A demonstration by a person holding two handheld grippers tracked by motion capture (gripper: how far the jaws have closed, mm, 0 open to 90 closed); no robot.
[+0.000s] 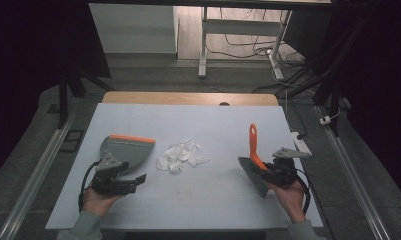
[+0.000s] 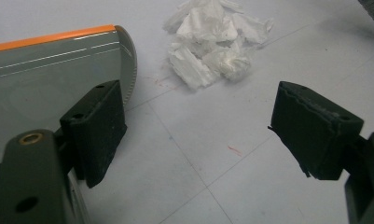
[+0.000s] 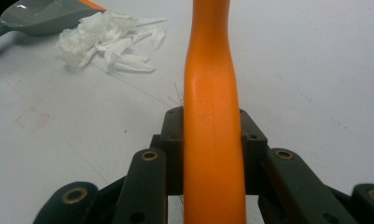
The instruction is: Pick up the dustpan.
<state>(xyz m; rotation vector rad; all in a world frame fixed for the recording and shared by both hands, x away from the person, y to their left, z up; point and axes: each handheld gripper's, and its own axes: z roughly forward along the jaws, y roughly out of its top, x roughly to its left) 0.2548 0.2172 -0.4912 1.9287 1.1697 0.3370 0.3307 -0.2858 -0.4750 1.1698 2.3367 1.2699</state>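
A grey dustpan with an orange lip lies on the left of the white table top. Just below it my left gripper is open, with only bare table between its jaws. In the left gripper view the left jaw of this gripper sits at the dustpan's edge. A pile of torn white paper lies mid-table. My right gripper is shut on the orange handle of a brush, whose grey bristles touch the table right of the paper.
A white block lies at the table's right edge. The table's front edge runs just above the person's sleeves. Behind the table are a desk frame and loose cables on the floor.
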